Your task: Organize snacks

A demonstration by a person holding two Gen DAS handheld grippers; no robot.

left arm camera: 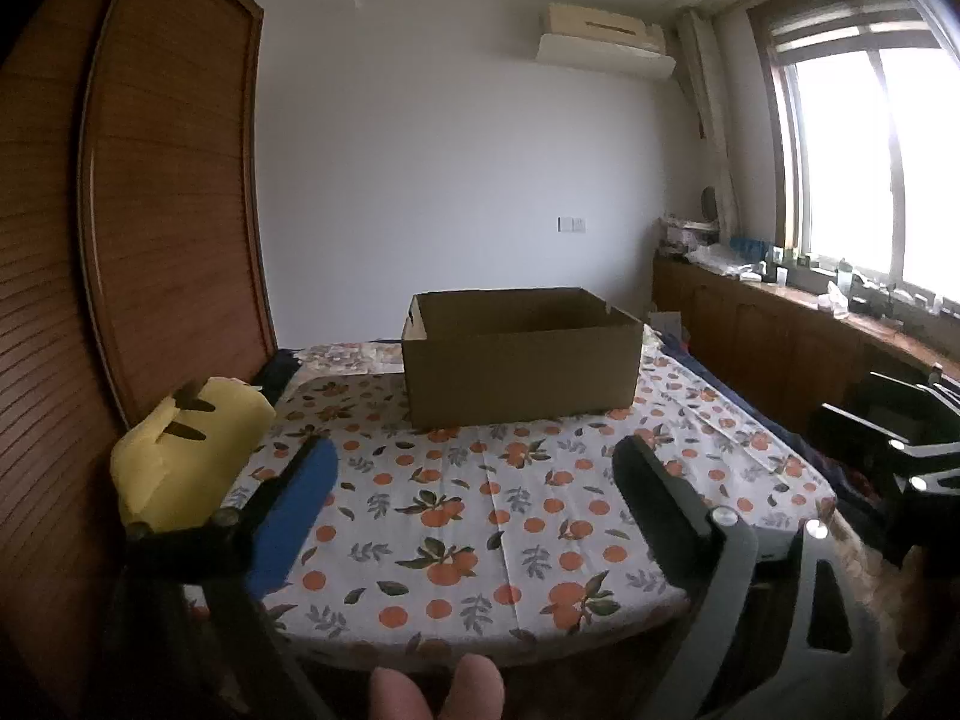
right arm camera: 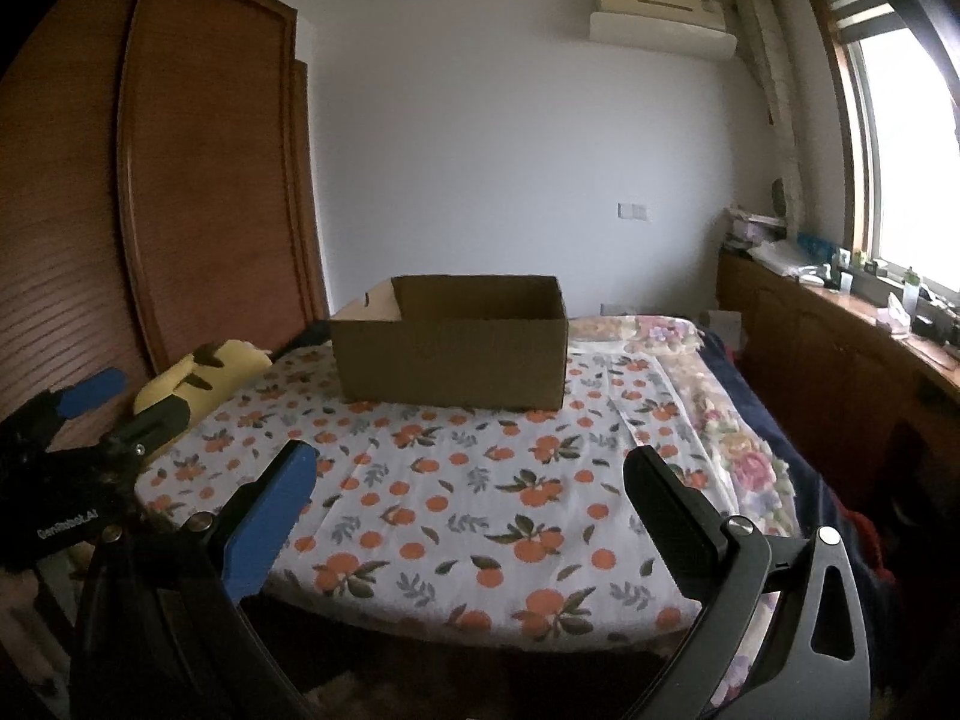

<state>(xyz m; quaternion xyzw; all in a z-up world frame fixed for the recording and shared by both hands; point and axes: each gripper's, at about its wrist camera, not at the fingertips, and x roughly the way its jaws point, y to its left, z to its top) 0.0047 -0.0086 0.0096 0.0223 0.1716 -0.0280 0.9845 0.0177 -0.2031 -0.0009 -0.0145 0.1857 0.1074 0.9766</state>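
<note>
An open brown cardboard box [left arm camera: 519, 360] stands on the bed's orange-print sheet [left arm camera: 480, 516], toward the far end; its inside is hidden from here. It also shows in the right wrist view [right arm camera: 450, 348]. My left gripper [left arm camera: 474, 462] is open and empty, held over the near end of the bed. My right gripper [right arm camera: 474, 471] is open and empty, also over the near end. The left gripper shows at the left of the right wrist view [right arm camera: 114, 405]. No snacks are visible.
A yellow plush toy [left arm camera: 192, 450] lies at the bed's left edge beside the wooden wardrobe [left arm camera: 150, 210]. A floral quilt [right arm camera: 720, 420] covers the bed's right side. A wooden counter [right arm camera: 840, 330] with clutter runs under the window on the right.
</note>
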